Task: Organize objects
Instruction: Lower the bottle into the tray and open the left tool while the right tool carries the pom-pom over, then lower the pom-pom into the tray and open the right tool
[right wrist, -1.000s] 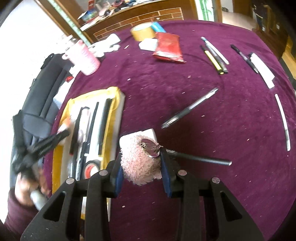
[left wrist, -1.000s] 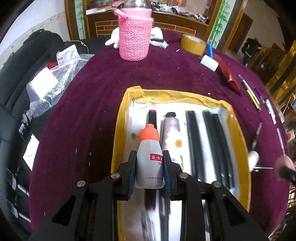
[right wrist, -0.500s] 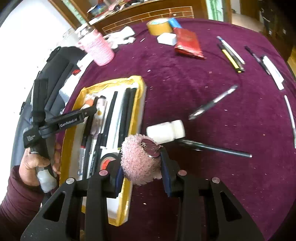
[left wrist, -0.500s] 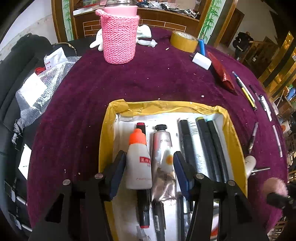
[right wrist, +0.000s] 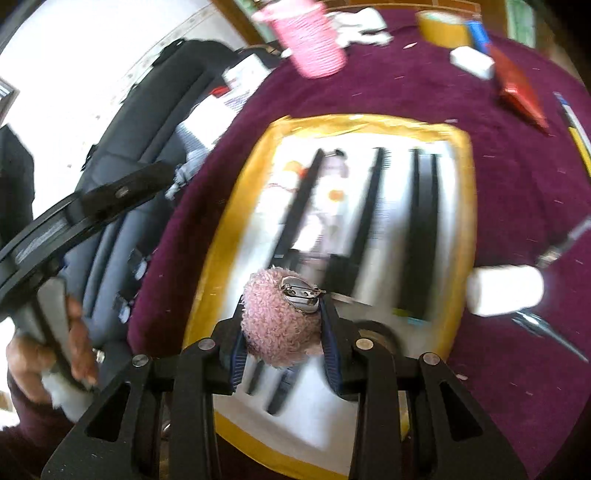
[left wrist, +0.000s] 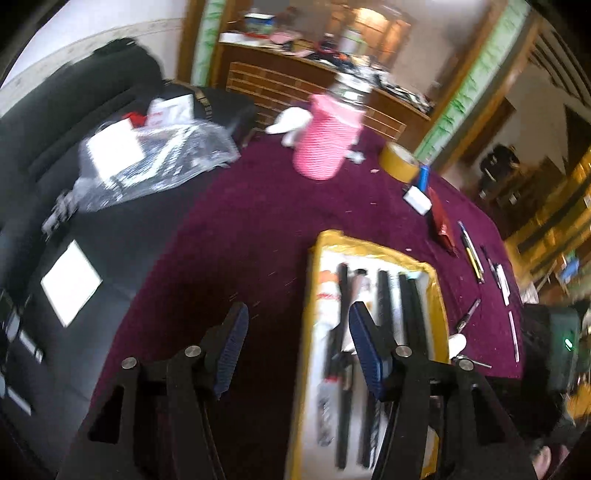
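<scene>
Right claw point(right wrist: 282, 325) — pompom point(right wrist: 277, 325) over tray rim point(right wrist: 207, 280)

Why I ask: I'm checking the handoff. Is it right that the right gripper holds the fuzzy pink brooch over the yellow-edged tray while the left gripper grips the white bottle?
Not quite. The left gripper is empty, its jaws opening over the purple cloth, as the left wrist view shows. The right gripper does hold the fuzzy pink brooch over the yellow-edged tray.

We see the maroon desk point(right wrist: 406, 92): yellow tray point(right wrist: 369, 123) at centre, pink knit cup point(right wrist: 314, 40) at 12, tape roll point(right wrist: 441, 24) and red packet point(right wrist: 521, 92) at 1, white bottle point(right wrist: 506, 290) at 3.
</scene>
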